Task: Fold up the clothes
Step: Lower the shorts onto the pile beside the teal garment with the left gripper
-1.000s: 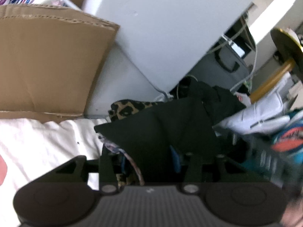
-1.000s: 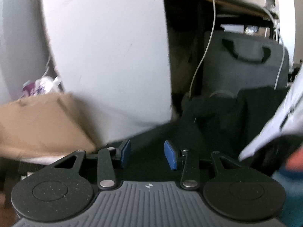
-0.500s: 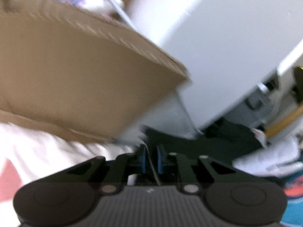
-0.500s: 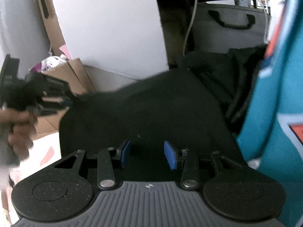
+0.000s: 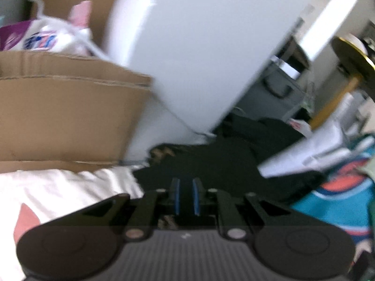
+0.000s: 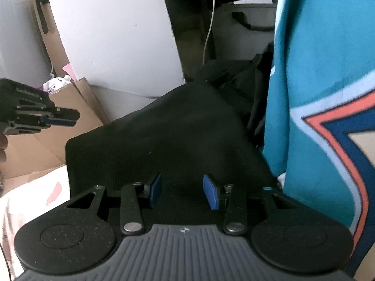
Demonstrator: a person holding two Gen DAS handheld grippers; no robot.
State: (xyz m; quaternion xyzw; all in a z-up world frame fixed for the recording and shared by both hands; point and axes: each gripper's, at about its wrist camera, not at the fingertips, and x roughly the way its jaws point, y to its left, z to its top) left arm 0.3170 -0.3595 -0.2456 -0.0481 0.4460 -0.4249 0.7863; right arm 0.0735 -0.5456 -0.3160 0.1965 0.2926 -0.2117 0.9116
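Right gripper [image 6: 182,190]: its blue-padded fingers are standing well apart, hovering over the black garment [image 6: 164,140] with nothing between them.
Left gripper [image 5: 185,196]: its fingers are sitting nearly together with a narrow gap; in the right wrist view it [image 6: 58,118] is hanging free in the air to the left, apart from the cloth and gripping nothing.
Black garment: it is lying spread just ahead of both grippers [image 5: 211,168], one squared corner pointing toward the pale sheet.
Pale sheet [image 5: 58,187]: it is lying under the garment, showing pink shapes.
Teal jersey [image 6: 316,93]: it is hanging at the right, just beside the black garment, showing an orange and navy emblem.
Leopard-print cloth [image 5: 161,151]: it is peeking out at the garment's far edge.
Cardboard box [image 5: 65,117]: it is standing behind the sheet.
White panel [image 5: 199,46]: it is leaning behind the box.
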